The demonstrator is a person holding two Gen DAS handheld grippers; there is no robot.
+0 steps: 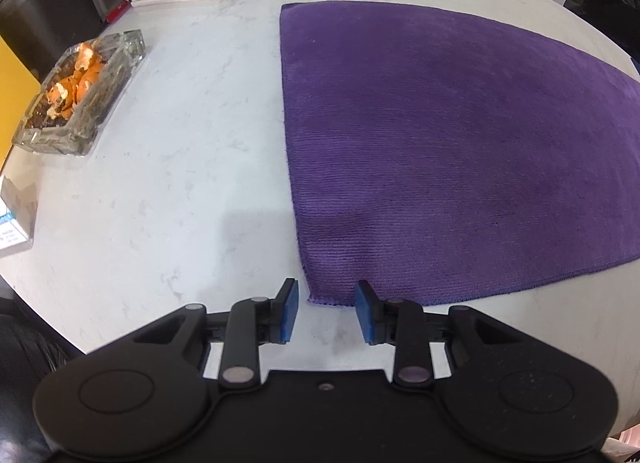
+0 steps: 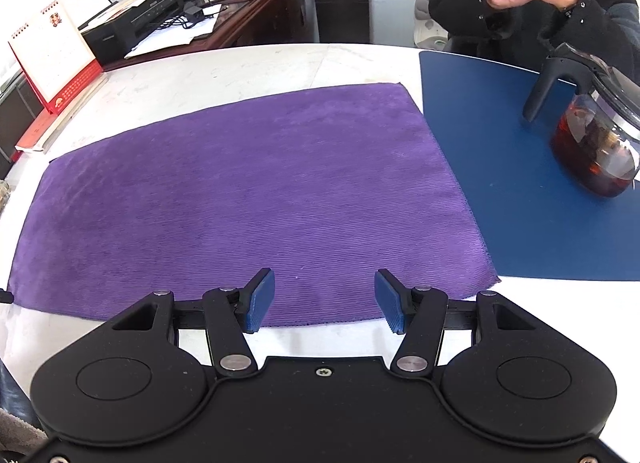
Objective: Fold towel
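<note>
Left gripper (image 1: 326, 311) hangs open right over the towel's (image 1: 460, 143) near corner, while the right gripper (image 2: 325, 301) gapes wider above the near hem, looks like lining up a pinch. Towel's spread flat on the table (image 1: 180, 143), ashtray (image 1: 80, 91) and teapot (image 2: 592, 139) well off to the sides.

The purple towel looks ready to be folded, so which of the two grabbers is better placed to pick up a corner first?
Probably the left gripper: its open jaws sit right at the near corner of the purple towel. The right gripper, also open, hovers over the middle of the near edge, away from either corner.
</note>
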